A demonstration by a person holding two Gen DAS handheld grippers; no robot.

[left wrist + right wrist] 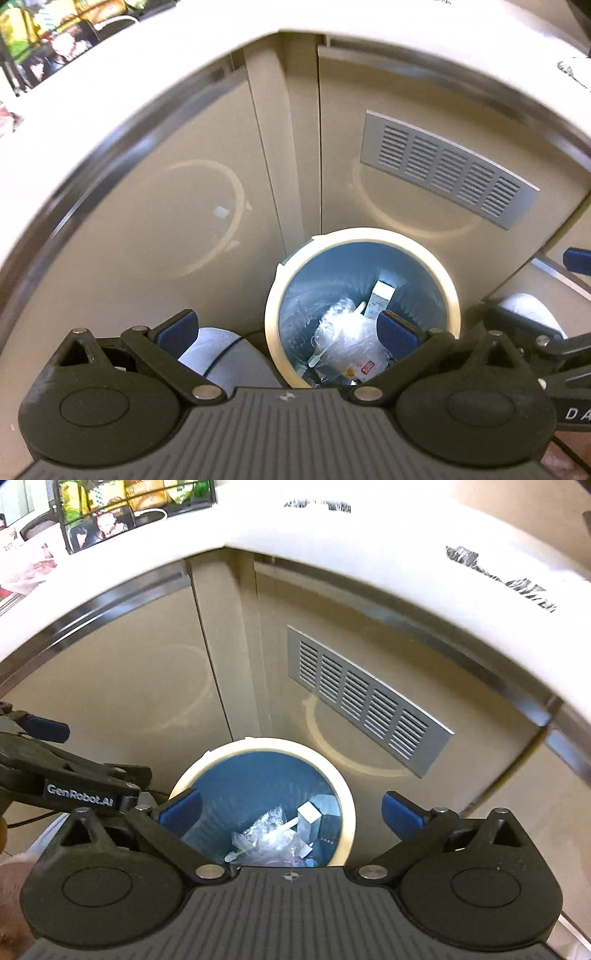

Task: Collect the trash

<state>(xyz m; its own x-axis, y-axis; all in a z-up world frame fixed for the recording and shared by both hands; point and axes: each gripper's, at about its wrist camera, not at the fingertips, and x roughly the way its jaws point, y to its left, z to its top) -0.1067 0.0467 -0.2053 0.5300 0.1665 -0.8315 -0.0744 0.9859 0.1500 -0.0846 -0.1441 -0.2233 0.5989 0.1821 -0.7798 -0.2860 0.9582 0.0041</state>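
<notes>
Evidently at the drop-off step: left gripper [291, 328] and right gripper [291, 812] both spread wide, empty, above the bin [448, 284] at the cabinet corner; trash [343, 332] lies inside; next, seek more litter.

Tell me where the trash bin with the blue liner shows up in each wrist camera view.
Left wrist: trash bin sits lower centre-right, partly behind the gripper's right finger.
Right wrist: trash bin sits lower centre, just left of the middle, between the open fingers.
Shared landmark: the grey vent grille on the cabinet, up and right of the bin.
</notes>
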